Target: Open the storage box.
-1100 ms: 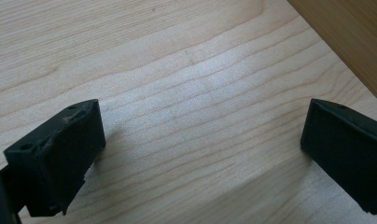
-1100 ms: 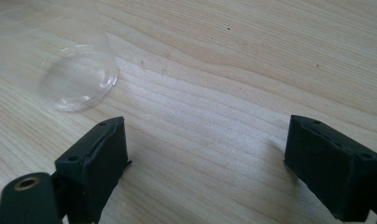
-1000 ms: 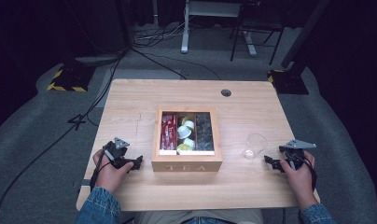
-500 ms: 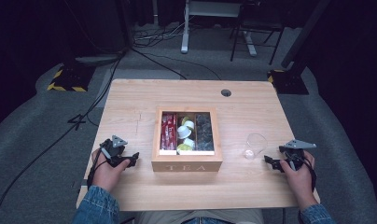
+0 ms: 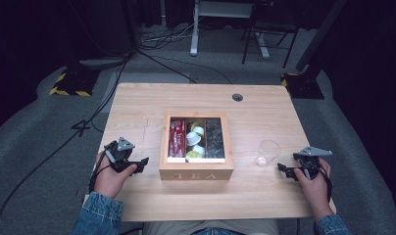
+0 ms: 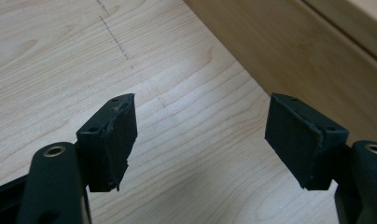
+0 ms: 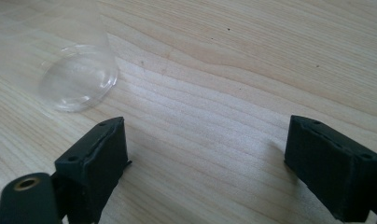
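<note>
Left hand-held gripper has crept rightward toward the tea box, lower centre; right hand-held gripper unmoved; both released, nothing grasped

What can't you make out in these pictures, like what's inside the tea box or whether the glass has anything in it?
- Tea box contents: in the high view, too small to identify beyond red packets, pale cups and dark items.
- Tea box in the left gripper view: cut off by the frame edge, only a side wall shows.
- Glass: in the right gripper view, its upper part is cut off; in the high view it is too small to judge contents.
</note>
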A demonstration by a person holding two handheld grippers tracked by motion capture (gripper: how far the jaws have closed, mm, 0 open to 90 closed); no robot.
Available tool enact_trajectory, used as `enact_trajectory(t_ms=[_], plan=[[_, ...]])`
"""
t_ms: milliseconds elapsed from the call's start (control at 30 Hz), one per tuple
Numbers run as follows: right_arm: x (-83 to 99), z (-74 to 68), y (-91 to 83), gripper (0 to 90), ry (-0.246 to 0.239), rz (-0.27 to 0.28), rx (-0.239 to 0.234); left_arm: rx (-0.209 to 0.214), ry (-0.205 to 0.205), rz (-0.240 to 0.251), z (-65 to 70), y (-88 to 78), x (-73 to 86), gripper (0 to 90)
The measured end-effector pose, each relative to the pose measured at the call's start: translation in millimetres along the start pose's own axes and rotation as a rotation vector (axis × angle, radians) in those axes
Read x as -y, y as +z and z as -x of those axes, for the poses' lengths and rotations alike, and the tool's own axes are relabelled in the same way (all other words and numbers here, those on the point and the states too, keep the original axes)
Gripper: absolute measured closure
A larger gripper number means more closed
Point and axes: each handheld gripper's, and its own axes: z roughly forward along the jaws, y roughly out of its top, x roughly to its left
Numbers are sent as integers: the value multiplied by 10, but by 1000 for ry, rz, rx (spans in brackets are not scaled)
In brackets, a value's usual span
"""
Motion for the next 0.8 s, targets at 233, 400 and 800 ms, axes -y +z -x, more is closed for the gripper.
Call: enact_trajectory(t_ms=[233,400,800], plan=[[0,1,0,129,0,0,0,15,-12,30,86,-118,-57,262],[-1,1,0,129,0,-1,0,62,17,51,233,-186,-78,258],[-1,2,1,129,-2,0,-1,182,77,90,544,-278,-50,246]])
